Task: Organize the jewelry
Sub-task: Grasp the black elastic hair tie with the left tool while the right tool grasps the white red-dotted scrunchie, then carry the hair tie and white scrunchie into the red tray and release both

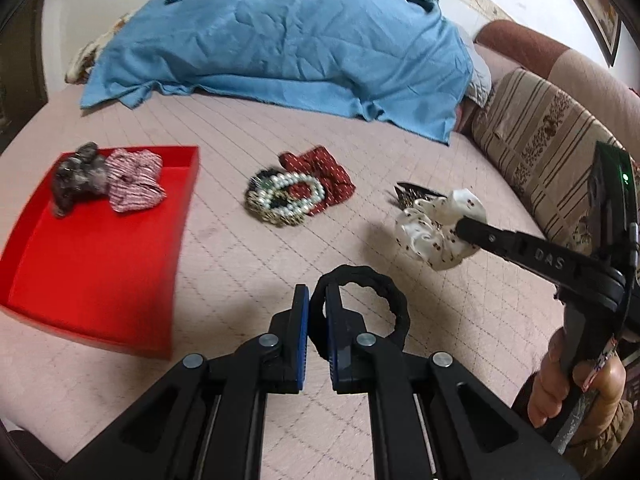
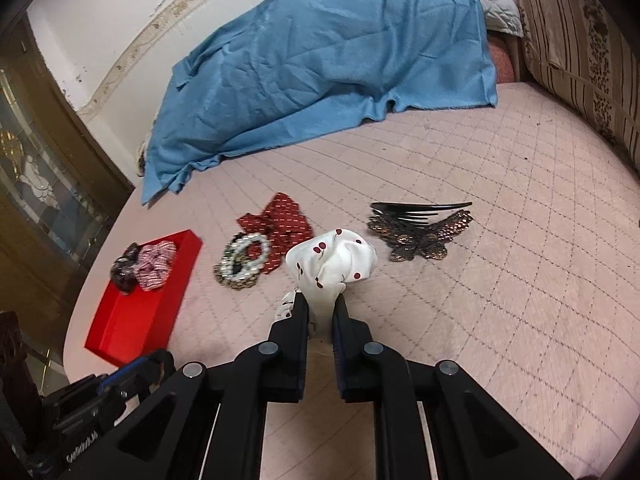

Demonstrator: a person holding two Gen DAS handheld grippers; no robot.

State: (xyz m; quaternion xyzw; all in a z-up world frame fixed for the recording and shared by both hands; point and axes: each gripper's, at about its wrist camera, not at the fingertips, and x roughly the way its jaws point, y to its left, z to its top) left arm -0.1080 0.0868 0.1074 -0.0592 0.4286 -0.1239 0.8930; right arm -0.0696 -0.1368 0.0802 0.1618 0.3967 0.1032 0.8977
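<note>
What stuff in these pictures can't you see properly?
- What lies under the blue cloth: covered in both views.
- Left gripper: cut off and blurred in the right wrist view.
- Butterfly hair comb: mostly behind the white cherry scrunchie in the left wrist view.
- Beaded piece under the pearl bracelets: too tangled to name.

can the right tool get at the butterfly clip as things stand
Probably not yet. The path looks free: the butterfly clip lies in the open just beyond the right tool. But that tool is shut on the cherry scrunchie and must drop it first.
</note>
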